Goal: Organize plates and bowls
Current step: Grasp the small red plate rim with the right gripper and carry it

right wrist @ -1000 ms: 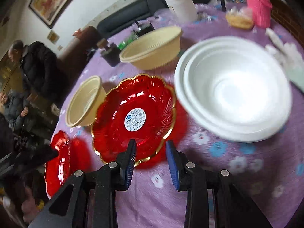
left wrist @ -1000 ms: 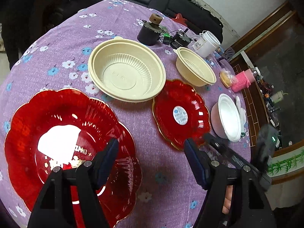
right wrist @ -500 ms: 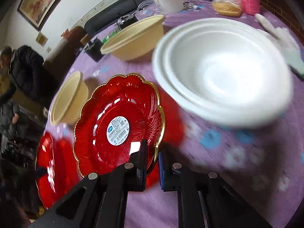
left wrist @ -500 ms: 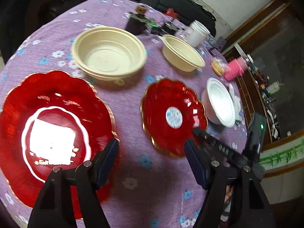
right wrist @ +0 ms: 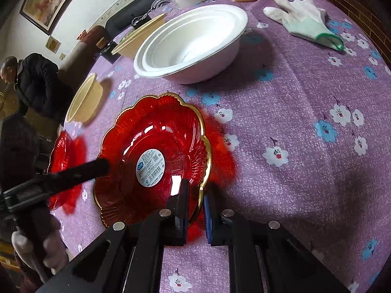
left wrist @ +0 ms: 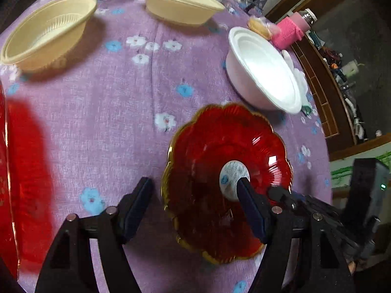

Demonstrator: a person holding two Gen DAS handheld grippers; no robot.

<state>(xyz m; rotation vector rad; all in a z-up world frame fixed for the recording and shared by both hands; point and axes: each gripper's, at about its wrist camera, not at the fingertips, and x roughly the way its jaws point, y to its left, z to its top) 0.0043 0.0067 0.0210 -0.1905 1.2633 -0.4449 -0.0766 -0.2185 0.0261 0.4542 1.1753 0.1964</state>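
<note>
Mid-pickup: right tool (right wrist: 196, 204) clamped on small plate (right wrist: 151, 156) rim, edge raised off table (right wrist: 305, 146). Left tool (left wrist: 195, 202) apart, nothing held. Next, prob.: carry onto big plate (left wrist: 6, 171), w/o slipping.

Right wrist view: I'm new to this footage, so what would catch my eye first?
The small red plate with a gold scalloped rim and a white sticker sits front and centre, the right gripper shut on its near edge. Behind it stands a stack of white bowls. A white glove lies on the purple flowered tablecloth at the far right.
</note>
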